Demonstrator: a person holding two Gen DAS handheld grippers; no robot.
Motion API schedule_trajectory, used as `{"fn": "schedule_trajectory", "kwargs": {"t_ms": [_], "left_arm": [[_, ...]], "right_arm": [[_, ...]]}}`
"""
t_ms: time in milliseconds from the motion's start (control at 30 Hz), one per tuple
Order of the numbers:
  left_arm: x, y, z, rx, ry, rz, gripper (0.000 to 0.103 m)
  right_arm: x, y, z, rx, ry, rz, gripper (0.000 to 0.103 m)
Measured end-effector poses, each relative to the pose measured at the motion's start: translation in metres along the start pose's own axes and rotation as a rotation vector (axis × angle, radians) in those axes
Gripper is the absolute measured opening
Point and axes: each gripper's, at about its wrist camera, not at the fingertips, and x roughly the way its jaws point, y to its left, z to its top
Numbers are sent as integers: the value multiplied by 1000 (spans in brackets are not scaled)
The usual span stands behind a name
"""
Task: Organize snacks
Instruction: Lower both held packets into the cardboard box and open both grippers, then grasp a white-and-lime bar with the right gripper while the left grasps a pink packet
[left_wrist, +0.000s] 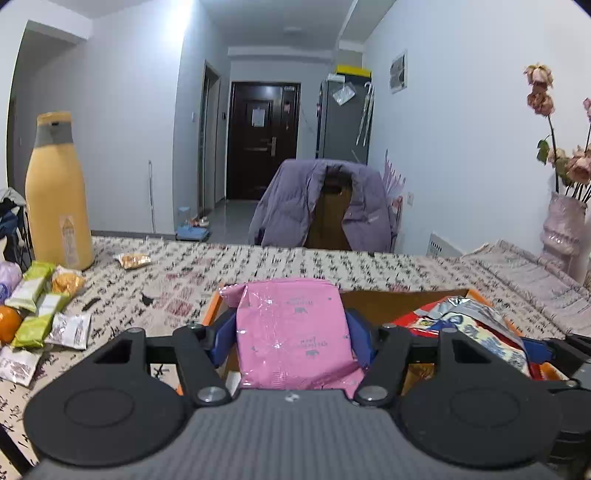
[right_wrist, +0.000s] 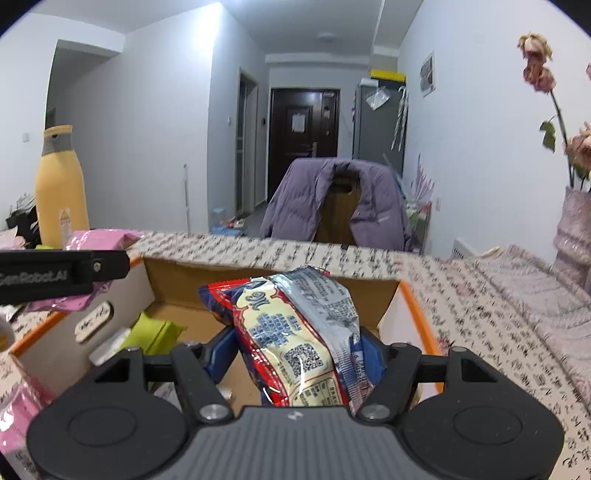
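My left gripper (left_wrist: 291, 339) is shut on a pink snack packet (left_wrist: 291, 332) and holds it upright over the near left edge of an orange-rimmed cardboard box (left_wrist: 369, 299). My right gripper (right_wrist: 295, 354) is shut on a red, white and blue snack packet (right_wrist: 299, 332) and holds it above the inside of the same box (right_wrist: 258, 280). That packet also shows at the right in the left wrist view (left_wrist: 469, 332). The left gripper's finger (right_wrist: 62, 275) and pink packet (right_wrist: 99, 240) show at the left in the right wrist view. A green packet (right_wrist: 155, 334) lies inside the box.
Loose snacks lie on the patterned tablecloth at the left: green packets (left_wrist: 33, 291), silver packets (left_wrist: 70, 330), an orange (left_wrist: 8, 323). A tall yellow bottle (left_wrist: 55, 195) stands at the far left. A vase of dried roses (left_wrist: 563, 229) stands far right. A chair with a purple jacket (left_wrist: 321, 206) is behind the table.
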Motion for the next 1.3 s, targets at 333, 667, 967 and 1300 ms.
{"fn": "schedule_trajectory", "kwargs": {"t_ms": [333, 667, 967, 1300], "left_arm": [[-6, 2, -5, 3, 13, -33, 64], [-11, 3, -2, -13, -2, 2, 97], [-17, 9, 2, -49, -7, 24, 103], [-34, 9, 3, -71, -45, 2, 103]], "right_arm": [[-2, 0, -3, -2, 3, -19, 70], [-4, 4, -3, -3, -1, -18, 103], [-12, 5, 4, 4, -2, -43, 103], [-42, -7, 12, 11, 5, -107, 103]]}}
